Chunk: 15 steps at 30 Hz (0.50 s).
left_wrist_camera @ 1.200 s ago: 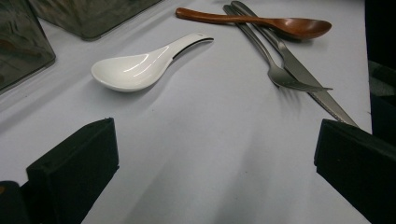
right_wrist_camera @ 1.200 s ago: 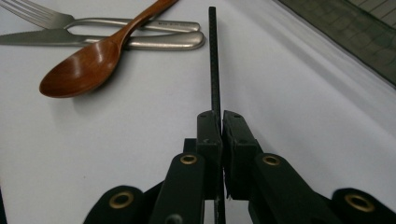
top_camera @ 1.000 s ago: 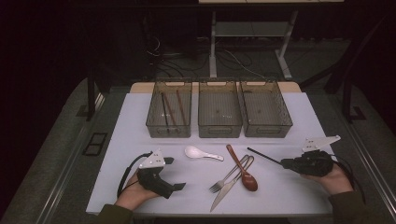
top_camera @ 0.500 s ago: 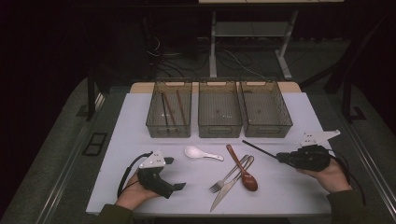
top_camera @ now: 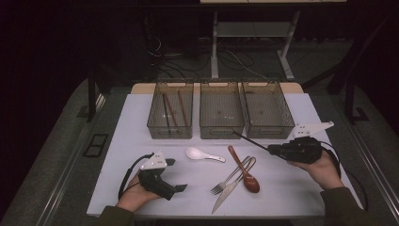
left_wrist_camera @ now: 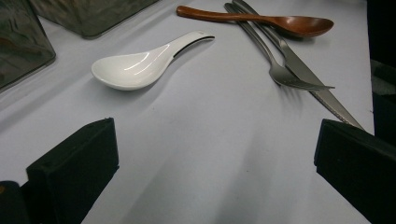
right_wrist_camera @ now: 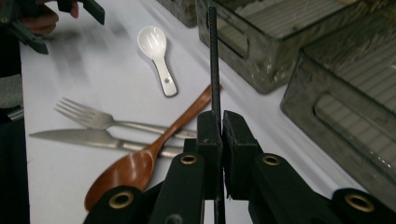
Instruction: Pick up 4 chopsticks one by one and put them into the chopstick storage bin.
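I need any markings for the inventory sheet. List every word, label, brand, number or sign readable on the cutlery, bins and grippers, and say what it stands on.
None can be read.
White ceramic soup spoon: plain, no text.
Brown wooden spoon, steel fork, steel knife: no stamp visible.
Three clear plastic bins: no labels.
Thin black chopstick in the right gripper: unmarked.

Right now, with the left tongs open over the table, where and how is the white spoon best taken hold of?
Probably by the handle of the white spoon, coming from above with the left tongs set across it. The handle is narrow and straight and lies clear of the wooden spoon and fork; the bowl is wide, rounded and glossy, so likely to slip.
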{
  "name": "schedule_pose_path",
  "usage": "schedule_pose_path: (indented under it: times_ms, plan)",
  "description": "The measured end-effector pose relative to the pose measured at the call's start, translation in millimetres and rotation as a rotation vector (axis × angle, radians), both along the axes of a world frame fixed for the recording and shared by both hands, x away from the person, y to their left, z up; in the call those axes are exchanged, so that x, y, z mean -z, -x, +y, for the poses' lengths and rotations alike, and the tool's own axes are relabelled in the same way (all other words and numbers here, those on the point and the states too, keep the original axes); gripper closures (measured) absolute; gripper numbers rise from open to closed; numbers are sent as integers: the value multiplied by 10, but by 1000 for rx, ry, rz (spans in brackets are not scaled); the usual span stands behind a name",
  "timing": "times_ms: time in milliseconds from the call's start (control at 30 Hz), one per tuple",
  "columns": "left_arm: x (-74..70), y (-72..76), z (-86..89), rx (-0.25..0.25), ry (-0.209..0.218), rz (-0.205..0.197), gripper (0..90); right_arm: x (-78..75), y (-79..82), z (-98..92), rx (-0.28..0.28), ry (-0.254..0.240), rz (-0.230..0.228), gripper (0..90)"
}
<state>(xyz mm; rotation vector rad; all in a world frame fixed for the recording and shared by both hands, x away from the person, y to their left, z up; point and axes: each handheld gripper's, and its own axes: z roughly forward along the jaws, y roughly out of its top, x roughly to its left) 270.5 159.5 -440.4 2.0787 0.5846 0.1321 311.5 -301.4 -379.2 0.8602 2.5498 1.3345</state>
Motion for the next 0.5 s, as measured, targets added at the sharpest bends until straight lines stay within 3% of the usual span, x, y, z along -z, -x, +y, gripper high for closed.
schedule_pose_path:
  times_ms: [500]
  plan:
    - [-3,-3,6,1,-2,-5,0,-108,-210,482,-29,-26,-20,862]
